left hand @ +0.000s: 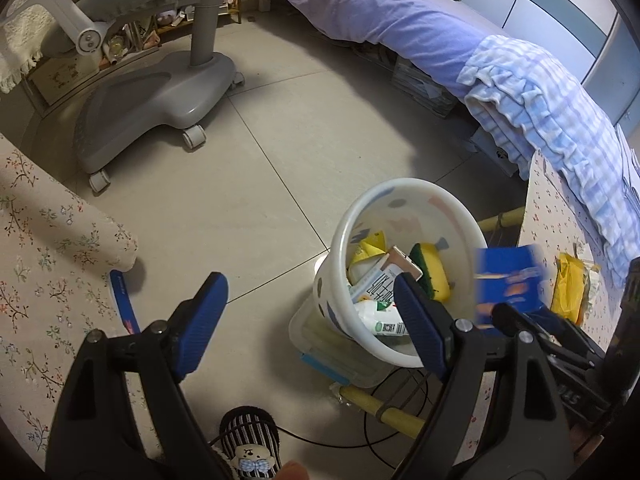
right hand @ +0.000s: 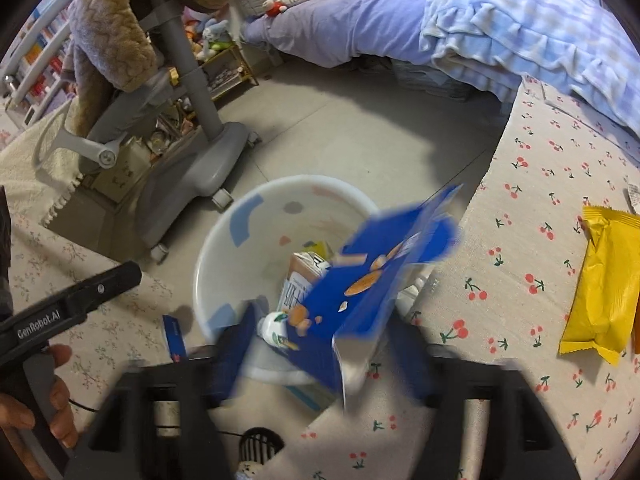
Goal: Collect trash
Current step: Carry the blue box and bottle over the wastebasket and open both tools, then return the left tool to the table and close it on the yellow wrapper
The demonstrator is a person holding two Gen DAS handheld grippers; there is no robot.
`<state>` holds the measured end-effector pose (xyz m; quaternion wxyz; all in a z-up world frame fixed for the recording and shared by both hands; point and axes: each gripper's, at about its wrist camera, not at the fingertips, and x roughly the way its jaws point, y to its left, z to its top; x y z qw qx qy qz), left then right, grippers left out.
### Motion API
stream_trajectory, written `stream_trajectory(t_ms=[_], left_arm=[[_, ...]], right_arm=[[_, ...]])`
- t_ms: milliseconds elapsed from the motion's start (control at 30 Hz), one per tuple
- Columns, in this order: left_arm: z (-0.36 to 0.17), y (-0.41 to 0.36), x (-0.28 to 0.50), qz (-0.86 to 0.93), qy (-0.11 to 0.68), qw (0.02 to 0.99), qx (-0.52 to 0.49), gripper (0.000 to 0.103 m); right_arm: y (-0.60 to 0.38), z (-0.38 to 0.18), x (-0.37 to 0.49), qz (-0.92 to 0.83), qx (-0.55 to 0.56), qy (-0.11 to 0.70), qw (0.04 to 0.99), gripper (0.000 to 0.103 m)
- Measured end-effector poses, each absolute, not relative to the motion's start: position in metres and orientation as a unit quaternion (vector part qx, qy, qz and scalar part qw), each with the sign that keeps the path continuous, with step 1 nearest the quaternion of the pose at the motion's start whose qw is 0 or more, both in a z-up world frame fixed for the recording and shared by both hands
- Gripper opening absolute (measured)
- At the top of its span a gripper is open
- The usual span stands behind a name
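1. The blue snack box [right hand: 368, 292] is tilted over the rim of the white patterned bin [right hand: 224, 248], blurred. Its lower end sits between the right gripper [right hand: 324, 356] fingers. The blur hides whether the pads press it or have let go, so I cannot tell how those jaws stand.
2. From the left wrist view the same blue box [left hand: 508, 284] shows just right of the bin [left hand: 348, 236], above the right gripper's black frame.
3. Inside the bin lie a milk carton [left hand: 384, 284], a yellow-and-green sponge [left hand: 432, 272], a yellow wrapper [left hand: 368, 250] and a white tube-like package [left hand: 380, 318].
4. The bin stands on the tiled floor [left hand: 260, 184], leaning against a clear plastic container [left hand: 320, 344] beneath it.
5. The left gripper [left hand: 308, 320] hangs beside the bin with its jaws wide apart and nothing between them; its right finger [left hand: 420, 320] overlaps the bin's near rim in the view.
6. A yellow packet [right hand: 604, 280] lies on the cherry-print tablecloth [right hand: 520, 240] to the right, well apart from the box.
7. A small blue strip [left hand: 124, 300] lies on the floor at the edge of a floral cloth [left hand: 48, 248].
8. Farther back stand a grey chair base on castors [left hand: 160, 100] and a bed with a lilac sheet [left hand: 380, 12] and a checked blue blanket [left hand: 540, 92].
9. A striped slipper [left hand: 250, 440] shows at the bottom edge.
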<state>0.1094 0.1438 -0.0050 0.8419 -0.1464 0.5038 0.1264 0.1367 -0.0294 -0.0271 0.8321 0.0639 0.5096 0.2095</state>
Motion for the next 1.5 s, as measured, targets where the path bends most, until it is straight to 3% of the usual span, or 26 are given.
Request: stream_trajectory(t_ms=[433,767,1500], left_arm=[[-0.009,0.137,0.109,0.114,0.512,0.839,-0.143,0.085],[-0.008,0.101,0.113,0.059,0.519,0.843,-0.128,0.085],[-0.014,-0.06,0.136,-0.056,0.538,0.839,-0.052,0.085]], right_arm=[[-0.065,-0.009,0.123,0.171,0.082,0.497,0.847,0.084],[-0.156,0.003,0.098,0.089,0.114,0.491,0.859,0.084],[-0.318,0.013,0.056,-0.024,0.165,0.479,0.862,0.084]])
